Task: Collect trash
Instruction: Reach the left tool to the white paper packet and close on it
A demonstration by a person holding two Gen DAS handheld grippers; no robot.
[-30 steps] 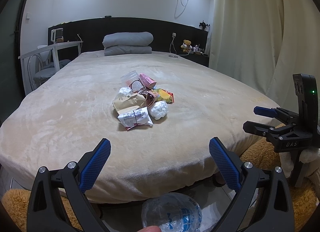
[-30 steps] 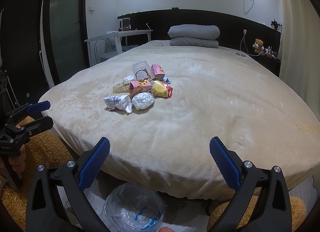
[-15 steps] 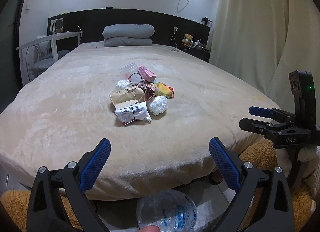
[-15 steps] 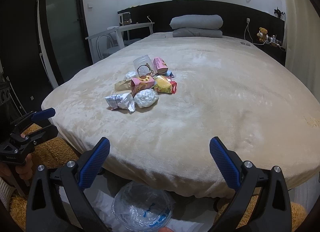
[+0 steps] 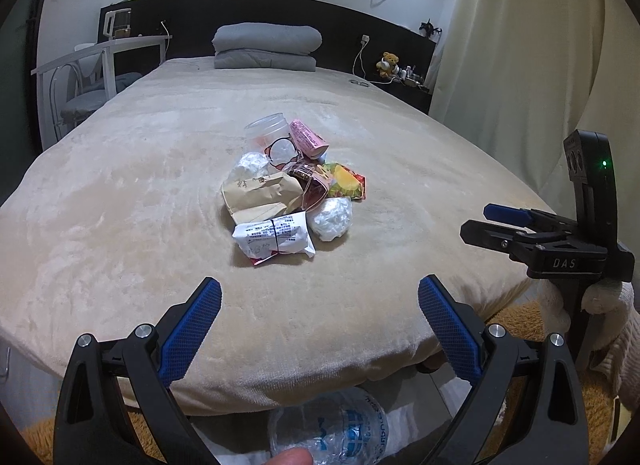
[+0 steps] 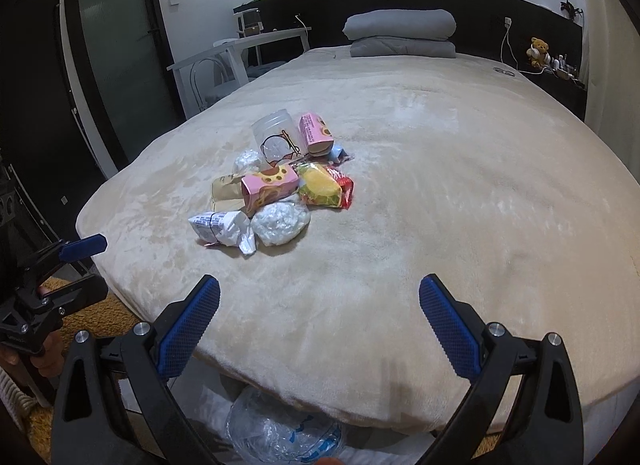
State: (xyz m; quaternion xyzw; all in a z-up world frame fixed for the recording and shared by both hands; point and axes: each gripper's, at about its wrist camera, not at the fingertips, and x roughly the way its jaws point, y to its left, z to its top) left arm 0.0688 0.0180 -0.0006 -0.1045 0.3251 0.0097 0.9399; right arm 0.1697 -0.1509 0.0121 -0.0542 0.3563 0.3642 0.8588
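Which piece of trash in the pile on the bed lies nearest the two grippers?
The white printed wrapper, at the pile's front edge. The crumpled white plastic ball sits just behind and beside it.

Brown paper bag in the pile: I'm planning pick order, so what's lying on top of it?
A pink carton lies across the brown paper bag. Whatever sits beneath the bag is covered.

Home bedroom, large bed (image 5: 120, 205) with beige blanket, folded pillows (image 5: 266, 47), dark headboard (image 5: 280, 9), curtains (image 5: 520, 45)
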